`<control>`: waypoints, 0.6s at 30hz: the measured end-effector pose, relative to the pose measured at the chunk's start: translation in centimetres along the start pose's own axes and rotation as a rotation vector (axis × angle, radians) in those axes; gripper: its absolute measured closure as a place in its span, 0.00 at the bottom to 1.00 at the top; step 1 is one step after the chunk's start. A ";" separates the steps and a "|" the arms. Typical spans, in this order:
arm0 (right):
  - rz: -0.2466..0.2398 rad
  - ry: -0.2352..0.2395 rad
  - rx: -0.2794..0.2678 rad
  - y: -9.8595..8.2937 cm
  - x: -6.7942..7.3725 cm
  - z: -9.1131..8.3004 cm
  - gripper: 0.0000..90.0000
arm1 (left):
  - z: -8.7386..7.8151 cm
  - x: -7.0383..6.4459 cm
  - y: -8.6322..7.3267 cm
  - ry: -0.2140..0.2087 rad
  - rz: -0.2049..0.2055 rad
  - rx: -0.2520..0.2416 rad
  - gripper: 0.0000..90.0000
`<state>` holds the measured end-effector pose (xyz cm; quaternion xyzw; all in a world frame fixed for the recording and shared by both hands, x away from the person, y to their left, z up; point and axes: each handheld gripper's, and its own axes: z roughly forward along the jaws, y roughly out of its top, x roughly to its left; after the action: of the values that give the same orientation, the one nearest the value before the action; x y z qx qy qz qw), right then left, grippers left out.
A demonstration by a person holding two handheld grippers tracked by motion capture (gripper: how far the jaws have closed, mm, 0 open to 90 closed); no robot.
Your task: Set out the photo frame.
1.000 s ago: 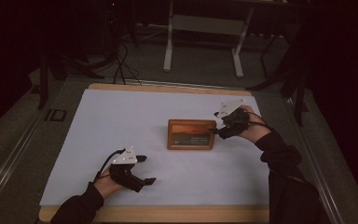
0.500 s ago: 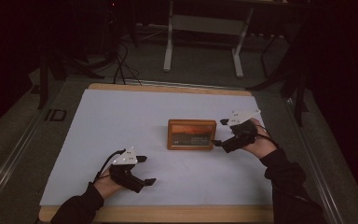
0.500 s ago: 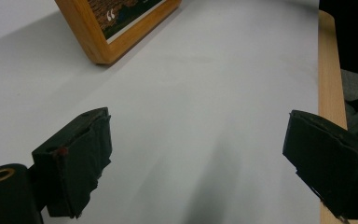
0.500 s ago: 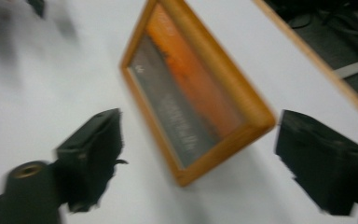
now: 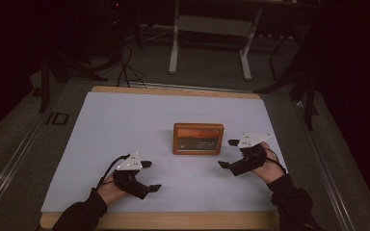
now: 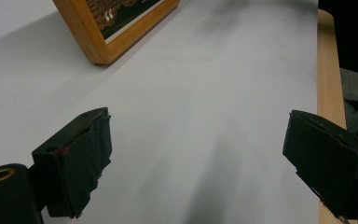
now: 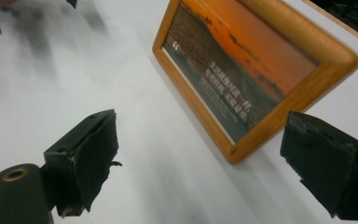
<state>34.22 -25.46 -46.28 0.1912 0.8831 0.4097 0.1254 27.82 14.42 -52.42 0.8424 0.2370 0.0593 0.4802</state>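
Surface: white sheet (image 5: 125, 125) over a wooden table (image 5: 173, 220), dark room beyond.
Left gripper (image 5: 147, 175): at 7 o'clock, jaws spread wide, holding nothing, well apart from the frame.
Picture frame (image 5: 198, 138): lies flat at the sheet's centre.
Right gripper (image 5: 226, 154): at 4 o'clock, jaws spread wide, empty, just beside the frame's right edge.
Step, likely: straddle that edge squarely, then close gently.
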 end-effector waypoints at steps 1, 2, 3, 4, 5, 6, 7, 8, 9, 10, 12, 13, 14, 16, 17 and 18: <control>0.010 -0.001 -0.007 -0.7 0.6 0.2 0.12 | 0.0 0.0 0.0 0.000 0.000 -0.003 0.09; 0.009 -0.004 -0.011 -1.0 0.8 0.3 0.12 | 0.0 0.0 0.0 -0.001 -0.001 -0.004 0.09; 0.010 0.000 -0.009 -1.3 1.1 0.4 0.12 | 0.0 -0.1 0.0 0.001 0.001 -0.005 0.09; 0.009 -0.003 -0.009 -1.6 1.4 0.5 0.12 | 0.0 -0.1 0.0 -0.001 0.005 -0.006 0.09; 0.018 0.003 -0.011 -1.9 1.6 0.7 0.12 | 0.0 -0.1 0.1 -0.002 0.003 -0.007 0.09; 0.028 0.016 -0.018 -2.3 1.8 0.8 0.13 | -0.1 -0.2 0.1 -0.003 0.004 -0.007 0.09; 0.036 0.021 -0.023 -2.6 2.0 0.9 0.14 | -0.1 -0.2 0.1 -0.005 0.006 -0.007 0.09; 0.044 0.021 -0.030 -3.0 2.3 1.0 0.15 | -0.1 -0.2 0.1 -0.004 0.006 -0.006 0.09; 0.050 0.030 -0.028 -3.4 2.5 1.2 0.14 | -0.1 -0.2 0.0 -0.004 0.007 -0.005 0.09; 0.055 0.035 -0.027 -3.7 2.7 1.3 0.14 | 0.0 -0.2 0.0 -0.005 0.007 -0.005 0.09; 0.064 0.040 -0.027 -4.0 2.9 1.4 0.14 | -0.1 -0.2 0.0 -0.004 0.009 -0.006 0.09; 0.067 0.051 -0.019 -4.4 3.3 1.5 0.14 | -0.1 -0.2 0.0 -0.005 0.008 -0.006 0.09; 0.069 0.055 -0.015 -4.6 3.4 1.6 0.14 | -0.1 -0.2 0.1 -0.003 0.010 -0.006 0.09; 0.077 0.057 -0.011 -5.1 3.7 1.5 0.14 | -0.1 -0.3 0.0 -0.003 0.011 -0.006 0.09; 0.077 0.057 -0.011 -5.1 3.7 1.5 0.14 | -0.1 -0.3 0.0 -0.003 0.011 -0.006 0.09; 0.087 0.065 -0.020 -5.4 3.9 1.5 0.14 | -0.1 -0.3 0.0 -0.003 0.015 -0.005 0.09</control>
<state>30.09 -25.89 -51.63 0.2145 0.8735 0.4295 0.0808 27.55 14.38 -52.32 0.8431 0.2301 0.0623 0.4820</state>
